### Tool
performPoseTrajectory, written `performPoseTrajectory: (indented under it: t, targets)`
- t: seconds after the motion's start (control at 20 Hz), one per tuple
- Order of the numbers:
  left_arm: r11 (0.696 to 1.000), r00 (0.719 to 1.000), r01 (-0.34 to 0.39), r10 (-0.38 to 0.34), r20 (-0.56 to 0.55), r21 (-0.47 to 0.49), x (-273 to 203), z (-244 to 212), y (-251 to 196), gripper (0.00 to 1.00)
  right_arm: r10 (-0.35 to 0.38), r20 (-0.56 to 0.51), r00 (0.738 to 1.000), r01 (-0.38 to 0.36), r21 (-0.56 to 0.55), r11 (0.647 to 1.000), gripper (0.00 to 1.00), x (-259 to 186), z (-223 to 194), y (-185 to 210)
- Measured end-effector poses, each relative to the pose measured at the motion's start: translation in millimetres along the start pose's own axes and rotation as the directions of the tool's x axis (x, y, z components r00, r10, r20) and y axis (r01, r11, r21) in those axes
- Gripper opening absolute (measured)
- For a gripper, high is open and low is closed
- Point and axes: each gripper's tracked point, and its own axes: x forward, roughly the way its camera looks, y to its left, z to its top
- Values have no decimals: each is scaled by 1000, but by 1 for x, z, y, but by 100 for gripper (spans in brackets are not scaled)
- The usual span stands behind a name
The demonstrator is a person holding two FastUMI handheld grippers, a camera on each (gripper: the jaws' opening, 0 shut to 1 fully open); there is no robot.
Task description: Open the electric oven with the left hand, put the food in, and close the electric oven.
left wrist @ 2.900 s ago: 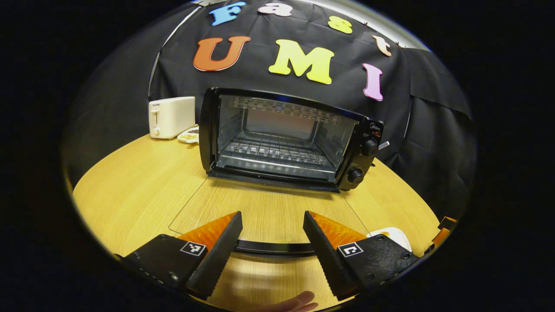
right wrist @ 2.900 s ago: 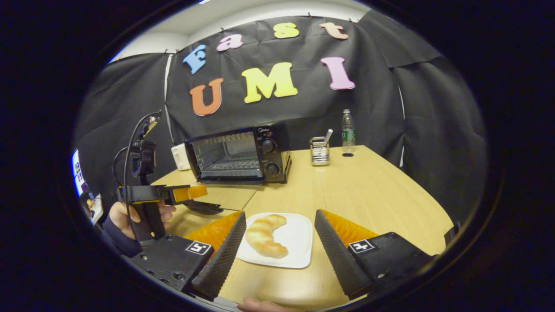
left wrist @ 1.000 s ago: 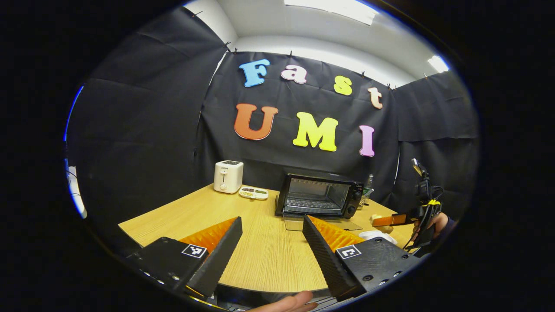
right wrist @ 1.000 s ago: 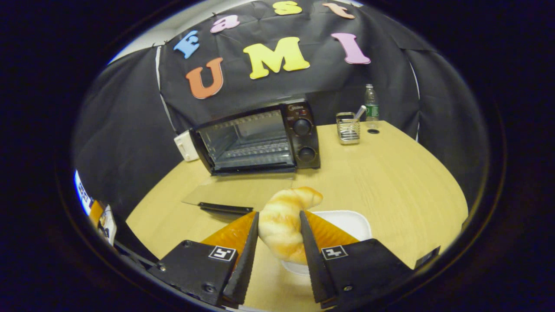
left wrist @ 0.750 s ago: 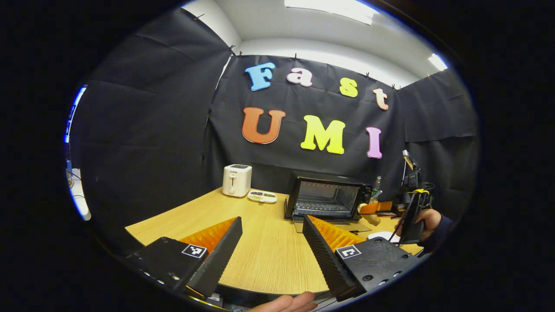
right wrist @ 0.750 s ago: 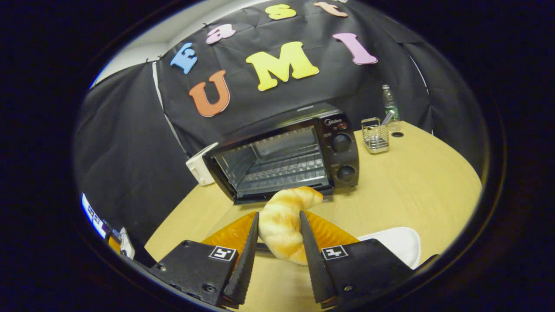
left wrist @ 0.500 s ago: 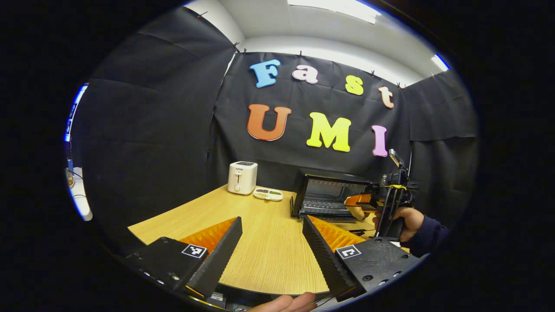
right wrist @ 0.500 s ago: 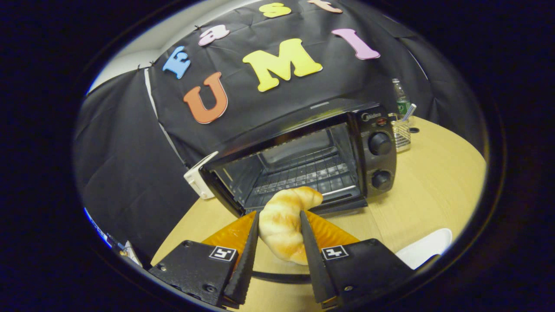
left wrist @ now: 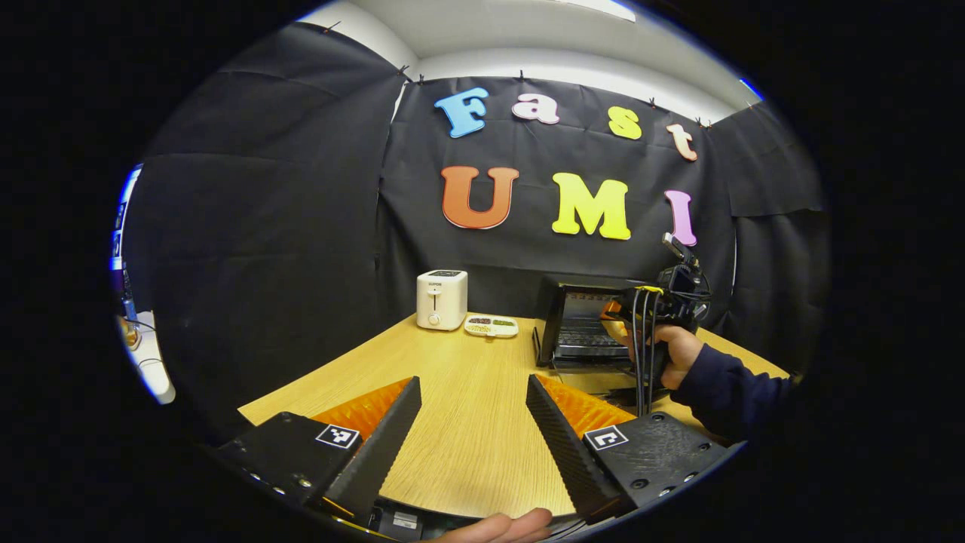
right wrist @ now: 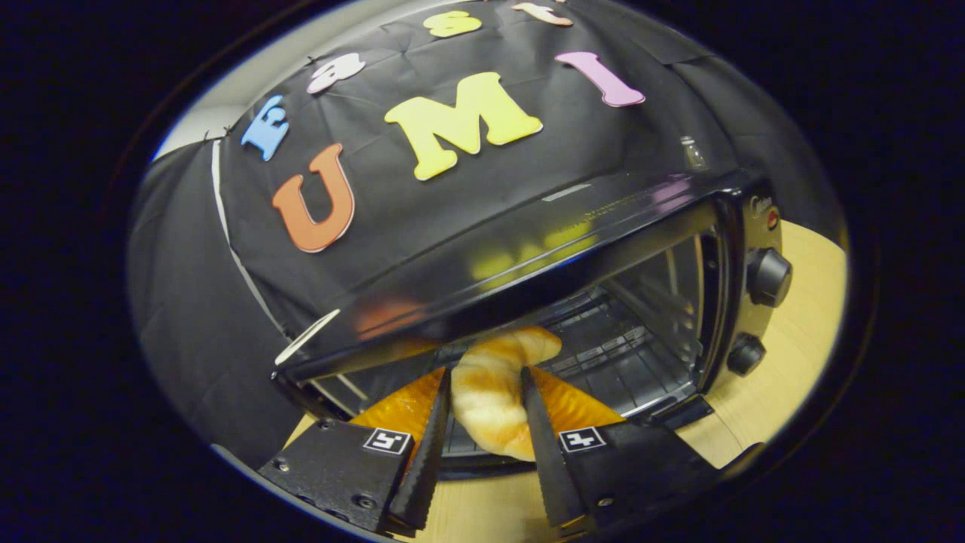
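Right hand-held gripper (right wrist: 482, 407) pinched around croissant (right wrist: 494, 392), poised at open electric oven (right wrist: 573, 302) mouth for loading; left hand-held gripper (left wrist: 471, 422) spread, idle above table (left wrist: 460, 392).

Black boxy electric oven (right wrist: 573, 226) with glossy top, door open, cavity exposed; wire rack (right wrist: 611, 354) visible inside, two round black knobs stacked on its right-hand control panel. In the left gripper view the same oven (left wrist: 577, 324) stands on the far right part of the table. Golden-brown curved croissant-style bread roll (right wrist: 494, 388) sits pinched between the right gripper's (right wrist: 482, 445) two fingers, its far tip at the oven mouth, above the rack
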Motion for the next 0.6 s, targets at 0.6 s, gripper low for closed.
performPoseTrajectory:
  t: [0.6]
  targets:
    - [999, 999, 31, -30, -21, 28, -4, -1, -31, 93, -7, 33, 999, 10, -70, 998, 93, -15, 3, -7]
